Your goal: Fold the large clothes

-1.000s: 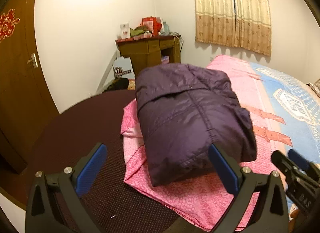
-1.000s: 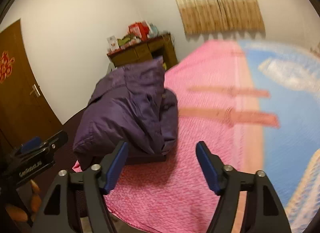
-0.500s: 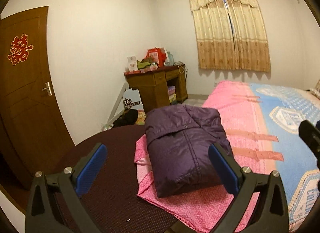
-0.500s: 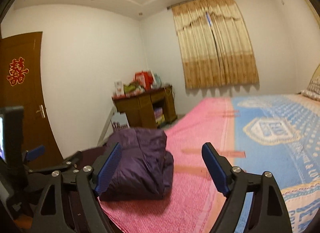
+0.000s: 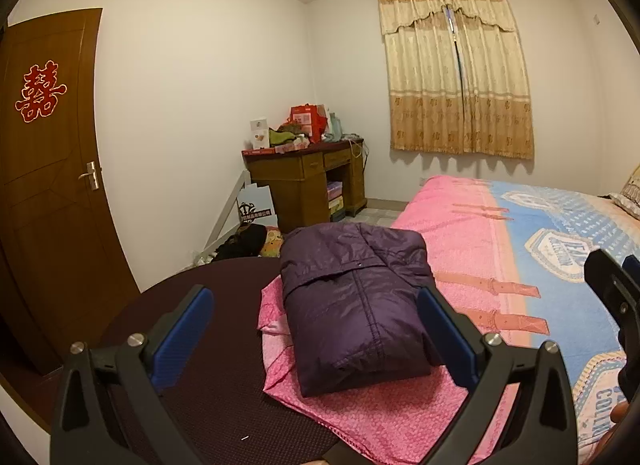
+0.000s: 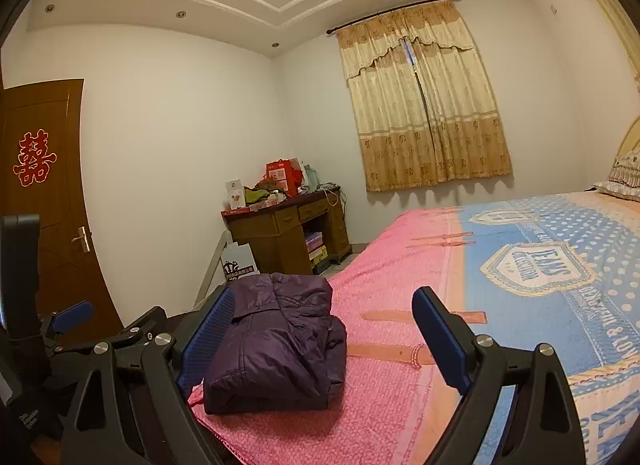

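Bed (image 5: 472,225) holds folded purple jacket (image 5: 356,313); both hand-held grippers (image 5: 316,329) (image 6: 324,329) pulled back, jaws apart, right's just widened, empty

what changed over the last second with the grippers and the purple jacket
Both grippers pulled back and tilted up from the folded purple jacket. The right gripper has just been opening wider, nothing between its jaws; the left gripper is open and empty. The jacket stayed folded on the pink sheet.
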